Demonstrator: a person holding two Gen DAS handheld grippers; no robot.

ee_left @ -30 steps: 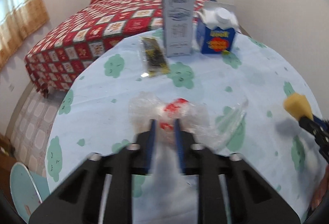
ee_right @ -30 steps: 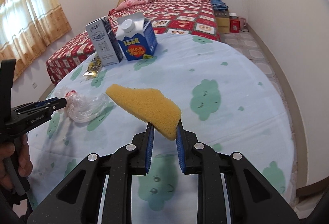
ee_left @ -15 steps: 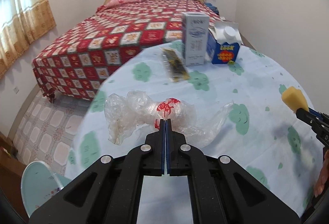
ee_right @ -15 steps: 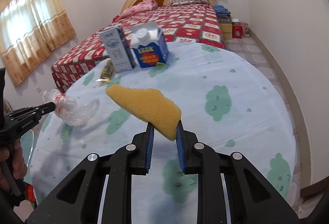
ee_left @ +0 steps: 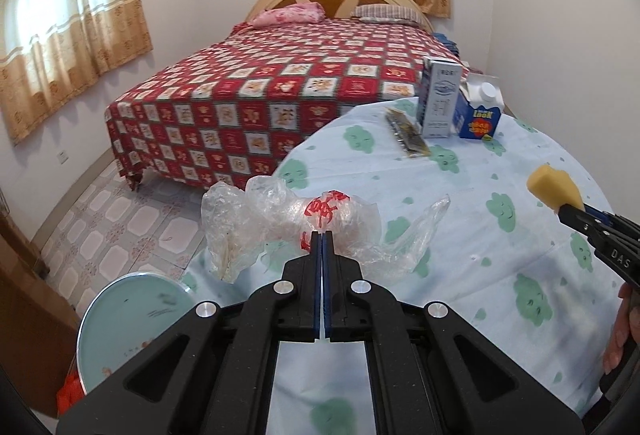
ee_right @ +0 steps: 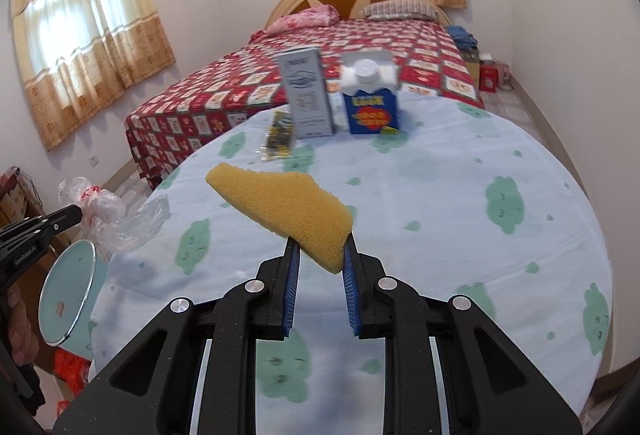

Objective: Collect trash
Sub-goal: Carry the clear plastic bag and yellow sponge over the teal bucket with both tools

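Note:
My left gripper [ee_left: 322,235] is shut on a crumpled clear plastic bag [ee_left: 280,223] with red print, held up over the table's left edge; the same bag [ee_right: 108,213] shows at the far left of the right wrist view. My right gripper [ee_right: 318,255] is shut on a yellow sponge [ee_right: 280,205], lifted above the round table [ee_right: 460,203]. That sponge [ee_left: 554,187] appears at the right of the left wrist view. At the table's far side stand a grey carton [ee_left: 438,103] and a blue carton [ee_left: 478,113], with a dark snack wrapper [ee_left: 406,133] lying beside them.
A pale blue round bin lid [ee_left: 132,319] sits low beside the table's left edge, also seen as the lid [ee_right: 66,291] in the right wrist view. A bed with a red patterned cover [ee_left: 280,95] stands behind the table. Tiled floor [ee_left: 120,219] lies at left.
The left gripper closed on the plastic bag, lifted it and carried it left past the table's edge toward the bin lid. The right gripper moved with the sponge still held.

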